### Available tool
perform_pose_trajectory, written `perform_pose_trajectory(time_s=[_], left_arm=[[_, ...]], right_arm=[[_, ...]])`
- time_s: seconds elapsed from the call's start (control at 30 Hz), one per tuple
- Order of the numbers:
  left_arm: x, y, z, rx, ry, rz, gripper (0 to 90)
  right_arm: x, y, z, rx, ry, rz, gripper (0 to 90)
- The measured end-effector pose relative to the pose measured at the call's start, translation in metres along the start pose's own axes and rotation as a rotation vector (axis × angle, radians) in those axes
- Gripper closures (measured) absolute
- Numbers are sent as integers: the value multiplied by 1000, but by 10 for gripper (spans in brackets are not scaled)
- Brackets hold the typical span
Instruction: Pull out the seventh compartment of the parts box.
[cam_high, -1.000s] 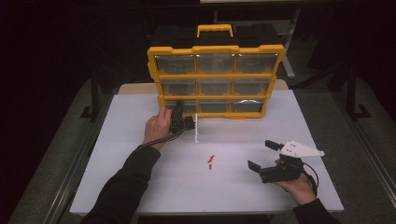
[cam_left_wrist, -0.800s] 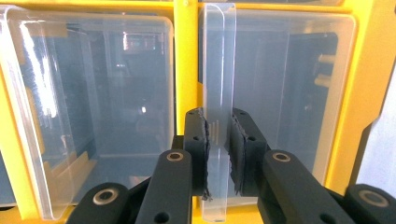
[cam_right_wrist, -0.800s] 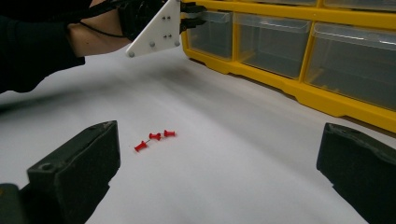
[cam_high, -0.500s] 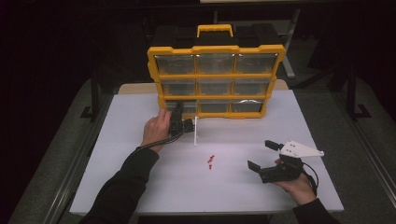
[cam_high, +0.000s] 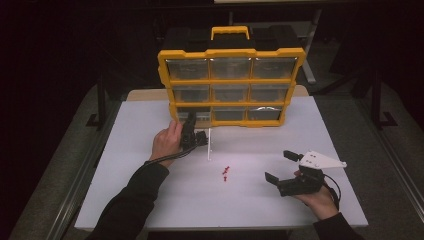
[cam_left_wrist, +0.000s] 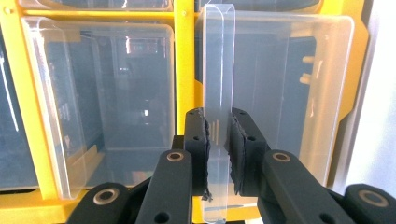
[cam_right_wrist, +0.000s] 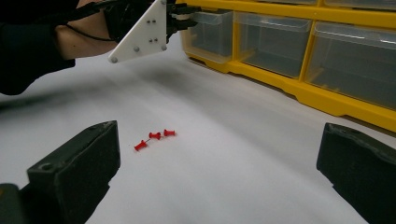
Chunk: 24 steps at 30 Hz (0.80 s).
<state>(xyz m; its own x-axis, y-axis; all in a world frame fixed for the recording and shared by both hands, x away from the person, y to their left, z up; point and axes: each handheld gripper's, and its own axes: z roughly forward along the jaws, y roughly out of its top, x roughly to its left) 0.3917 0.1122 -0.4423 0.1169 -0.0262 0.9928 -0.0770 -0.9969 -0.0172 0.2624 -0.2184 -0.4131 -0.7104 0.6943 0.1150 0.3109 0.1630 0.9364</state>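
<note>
My left gripper (cam_left_wrist: 218, 158) pinched the clear drawer's front lip (cam_left_wrist: 218, 84), thin, slick, brittle-looking plastic; my right gripper (cam_right_wrist: 219, 172) sat spread.

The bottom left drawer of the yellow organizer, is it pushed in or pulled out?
Pulled out: the left gripper clamps the clear drawer's front tab, and the drawer juts forward of its neighbours.

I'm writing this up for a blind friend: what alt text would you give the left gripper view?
Two black gripper jaws pinch the upright clear plastic tab of a transparent drawer, seen very close. Behind it stands a yellow organizer with another see-through drawer beside the gripped one. A strip of white table shows along the right edge.
</note>
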Motion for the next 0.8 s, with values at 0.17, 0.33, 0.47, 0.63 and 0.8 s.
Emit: perform_pose_trajectory(time_s=[0.17,0.33,0.47,0.63,0.8], left_arm=[[-1,0,-5,5,1,5,786],[-1,1,-9,8,-1,6,786],[-2,0,-12,1,3,3,786],[-3,0,-16,1,4,6,786],[-5,0,-22,-1,7,7,786]], right_arm=[[0,0,1,3,0,-3,0],[0,0,1,4,-1,-5,0],[0,0,1,3,-2,-3,0],[0,0,1,3,-4,-5,0],[0,-1,1,3,-4,-6,0]])
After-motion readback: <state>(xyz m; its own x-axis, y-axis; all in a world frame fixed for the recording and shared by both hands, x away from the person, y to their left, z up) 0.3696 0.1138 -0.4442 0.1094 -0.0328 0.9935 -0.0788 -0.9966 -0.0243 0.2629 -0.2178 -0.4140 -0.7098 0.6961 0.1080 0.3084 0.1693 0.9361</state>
